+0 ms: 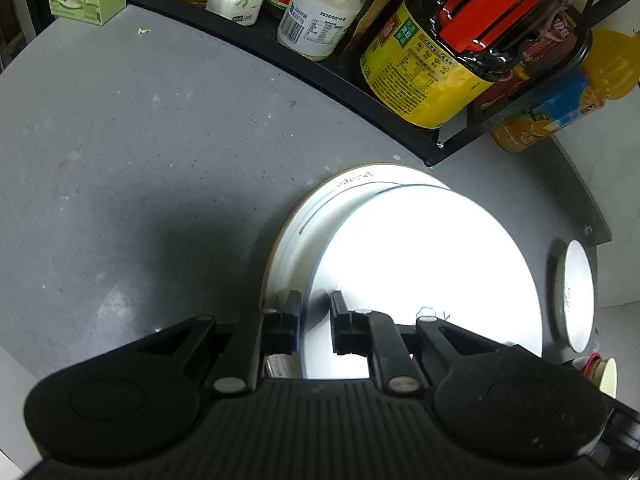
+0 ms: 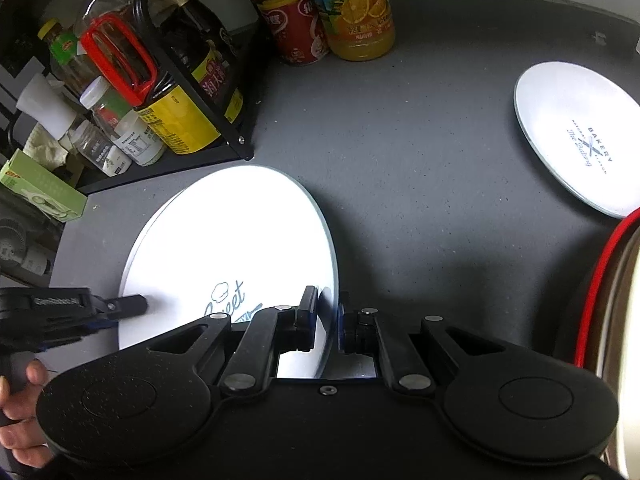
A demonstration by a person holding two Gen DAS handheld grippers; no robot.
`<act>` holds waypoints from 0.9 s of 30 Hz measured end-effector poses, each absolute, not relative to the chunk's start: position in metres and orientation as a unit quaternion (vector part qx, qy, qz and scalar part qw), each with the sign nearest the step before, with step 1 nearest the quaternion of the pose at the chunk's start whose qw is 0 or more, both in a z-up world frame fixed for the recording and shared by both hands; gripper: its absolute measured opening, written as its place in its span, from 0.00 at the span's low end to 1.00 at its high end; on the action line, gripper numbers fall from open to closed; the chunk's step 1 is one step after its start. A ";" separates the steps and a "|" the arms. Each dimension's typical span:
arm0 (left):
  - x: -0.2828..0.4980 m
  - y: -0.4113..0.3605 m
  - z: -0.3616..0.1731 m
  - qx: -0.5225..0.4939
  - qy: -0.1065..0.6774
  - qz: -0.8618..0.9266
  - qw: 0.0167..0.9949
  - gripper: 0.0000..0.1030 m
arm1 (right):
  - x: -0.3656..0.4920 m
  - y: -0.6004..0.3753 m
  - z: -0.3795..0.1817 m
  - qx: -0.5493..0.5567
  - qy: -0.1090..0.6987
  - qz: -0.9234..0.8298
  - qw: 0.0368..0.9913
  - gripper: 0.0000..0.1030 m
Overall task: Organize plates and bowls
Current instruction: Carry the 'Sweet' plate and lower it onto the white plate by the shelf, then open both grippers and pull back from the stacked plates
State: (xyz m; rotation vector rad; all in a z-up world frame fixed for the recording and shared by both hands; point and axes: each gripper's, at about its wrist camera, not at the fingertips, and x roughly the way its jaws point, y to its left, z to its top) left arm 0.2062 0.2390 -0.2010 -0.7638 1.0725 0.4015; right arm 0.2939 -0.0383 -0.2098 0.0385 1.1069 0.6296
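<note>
Two grippers are on one white plate [image 2: 224, 248]: my right gripper [image 2: 329, 318] is clamped on its near rim, and my left gripper [image 1: 316, 320] pinches the opposite rim. I hold that plate over a patterned plate [image 1: 312, 208] lying near the foot of the black rack [image 1: 360, 92]. I judge this to be mid-stack, the held plate not yet settled on the lower one, though glare washes out the gap, so I cannot be sure they are apart.

Still to gather: a second printed plate [image 2: 576, 136] lies alone toward the far right edge of the worktop [image 2: 420, 160], well apart from the stack. A red-rimmed dish [image 2: 600, 292] shows at the right edge of the right view; it is too cropped to identify.

This grey speckled worktop is scuffed. Along its back stand the rack's bottles and jars, with a can [image 2: 294, 28] and an orange juice bottle [image 2: 356, 12] beside it.
</note>
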 end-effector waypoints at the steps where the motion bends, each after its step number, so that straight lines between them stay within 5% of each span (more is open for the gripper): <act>1: 0.207 0.239 -0.200 -0.350 0.494 0.187 0.773 0.12 | 0.294 -0.038 -0.210 0.018 0.517 0.294 0.804 0.10; 7: 0.208 0.245 -0.180 -0.336 0.484 0.189 0.785 0.18 | 0.294 -0.032 -0.212 0.004 0.514 0.296 0.805 0.11; 13: 0.205 0.253 -0.168 -0.314 0.471 0.218 0.795 0.39 | 0.294 -0.026 -0.217 0.000 0.520 0.296 0.801 0.12; 22: 0.197 0.261 -0.194 -0.345 0.478 0.232 0.774 0.38 | 0.294 -0.022 -0.211 -0.007 0.517 0.299 0.802 0.17; 23: 0.196 0.261 -0.194 -0.349 0.475 0.231 0.774 0.36 | 0.294 -0.022 -0.209 -0.005 0.516 0.302 0.802 0.18; 27: 0.199 0.258 -0.189 -0.338 0.480 0.242 0.773 0.35 | 0.293 -0.031 -0.193 0.001 0.505 0.307 0.807 0.52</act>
